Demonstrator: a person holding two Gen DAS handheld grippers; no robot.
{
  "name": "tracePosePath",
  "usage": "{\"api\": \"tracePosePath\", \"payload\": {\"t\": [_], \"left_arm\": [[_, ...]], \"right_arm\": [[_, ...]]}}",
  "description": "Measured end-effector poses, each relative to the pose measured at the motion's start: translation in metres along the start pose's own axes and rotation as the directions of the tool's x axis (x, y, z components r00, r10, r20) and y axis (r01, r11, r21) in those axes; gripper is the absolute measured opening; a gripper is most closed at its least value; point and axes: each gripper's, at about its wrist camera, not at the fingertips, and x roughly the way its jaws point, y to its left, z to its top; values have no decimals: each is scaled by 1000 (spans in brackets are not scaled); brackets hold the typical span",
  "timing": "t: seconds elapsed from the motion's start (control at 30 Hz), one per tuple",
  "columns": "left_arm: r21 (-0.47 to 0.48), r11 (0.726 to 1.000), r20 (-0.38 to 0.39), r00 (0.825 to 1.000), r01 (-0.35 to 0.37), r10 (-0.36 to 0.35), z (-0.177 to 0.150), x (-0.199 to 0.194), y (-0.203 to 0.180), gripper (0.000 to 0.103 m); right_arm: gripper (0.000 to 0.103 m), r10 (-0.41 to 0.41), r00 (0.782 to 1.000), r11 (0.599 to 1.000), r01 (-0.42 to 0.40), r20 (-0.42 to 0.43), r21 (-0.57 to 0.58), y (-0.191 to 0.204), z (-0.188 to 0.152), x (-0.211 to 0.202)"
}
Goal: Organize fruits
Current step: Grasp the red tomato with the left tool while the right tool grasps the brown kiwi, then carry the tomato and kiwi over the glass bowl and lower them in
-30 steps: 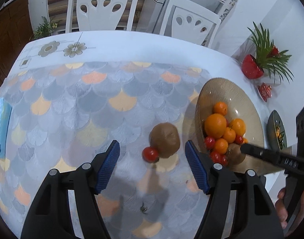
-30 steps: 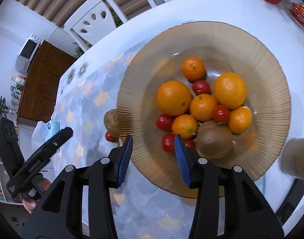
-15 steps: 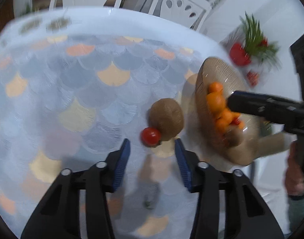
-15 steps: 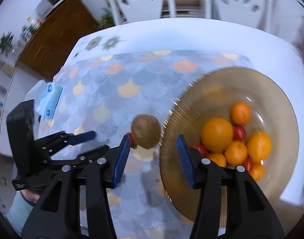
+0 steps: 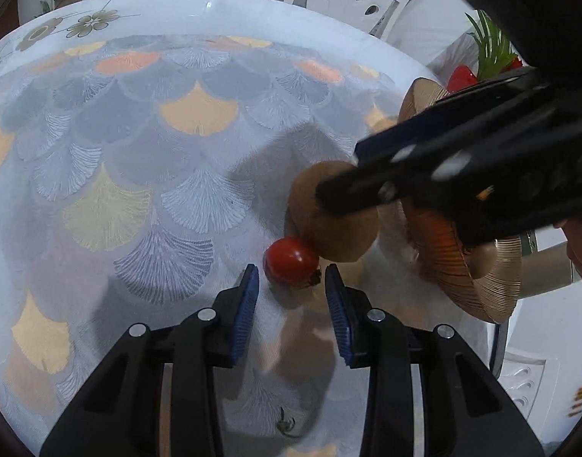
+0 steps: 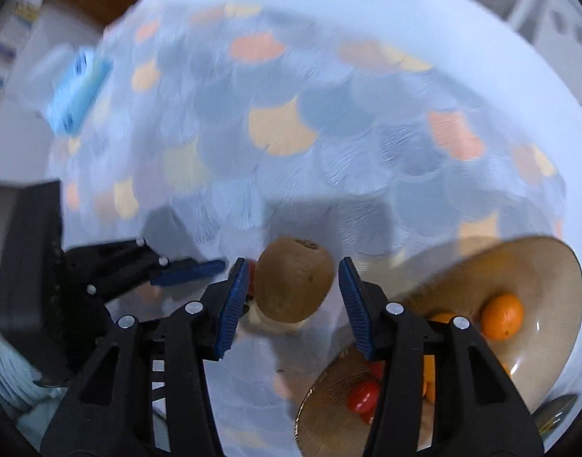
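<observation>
Both our grippers stood spread over the fruit. We held the right gripper [image 6: 289,297] with its pads either side of the kiwi [image 6: 294,280], not touching it that we could tell. Our left gripper [image 5: 291,306] sat open just short of the tomato [image 5: 289,261], which touched the kiwi on the tablecloth [image 5: 138,160]. Just right of them stood the bowl [image 6: 550,266], holding oranges [image 6: 502,316] and more tomatoes. Farther off lay a blue packet [image 6: 77,89], blurred.
</observation>
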Motion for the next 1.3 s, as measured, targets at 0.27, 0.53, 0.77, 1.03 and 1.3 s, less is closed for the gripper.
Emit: {"api": "tracePosePath", "payload": {"t": [0.27, 0.53, 0.77, 1.03, 1.3], "left_arm": [[38, 999, 20, 999, -30, 29, 3, 6, -4, 35], [42, 999, 33, 999, -33, 31, 3, 6, -3, 27], [33, 999, 45, 998, -37, 36, -3, -3, -2, 26], [2, 998, 84, 994, -67, 67, -8, -26, 2, 26], [-10, 995, 125, 987, -102, 103, -27, -58, 11, 26]], "right_arm": [[59, -84, 989, 992, 71, -125, -105, 15, 15, 28], [61, -144, 978, 975, 115, -149, -188, 28, 11, 37], [57, -178, 976, 967, 150, -124, -207, 38, 3, 39], [56, -214, 975, 956, 196, -66, -217, 51, -16, 31], [56, -104, 994, 987, 105, 16, -119, 54, -43, 10]]}}
